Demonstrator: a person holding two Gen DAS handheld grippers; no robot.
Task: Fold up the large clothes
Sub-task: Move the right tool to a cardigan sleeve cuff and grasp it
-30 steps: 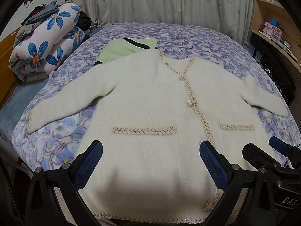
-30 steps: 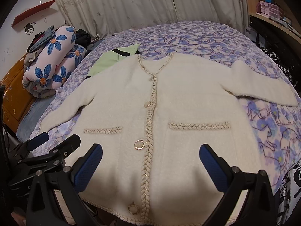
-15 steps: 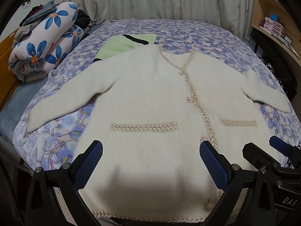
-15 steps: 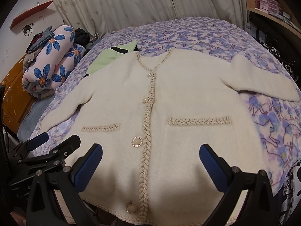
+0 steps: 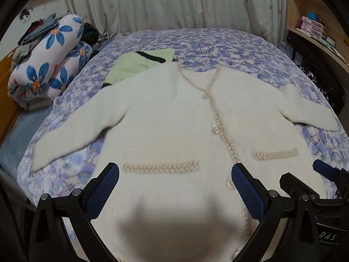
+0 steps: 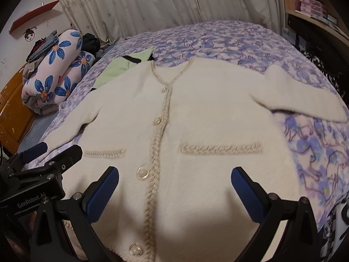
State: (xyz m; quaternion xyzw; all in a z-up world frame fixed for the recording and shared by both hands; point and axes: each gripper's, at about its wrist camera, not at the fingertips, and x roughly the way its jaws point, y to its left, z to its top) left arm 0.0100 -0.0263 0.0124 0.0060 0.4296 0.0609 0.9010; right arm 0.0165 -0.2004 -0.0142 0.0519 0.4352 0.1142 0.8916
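Observation:
A cream fuzzy cardigan with braided trim, buttons and two pockets lies flat and face up on the bed, sleeves spread out to both sides. It also shows in the right wrist view. My left gripper is open and empty, hovering over the cardigan's lower left part near the hem. My right gripper is open and empty over the lower right part, near the button band. Each gripper shows at the edge of the other's view.
The bed has a purple floral cover. A folded light green garment lies beyond the cardigan's left shoulder. A rolled blue-flower quilt sits at the bed's left. Curtains hang behind; shelves stand at the right.
Both grippers have moved forward and slightly lower over the cardigan's hem, so the garment sits larger in both views. Both stay open. The cardigan has not moved.

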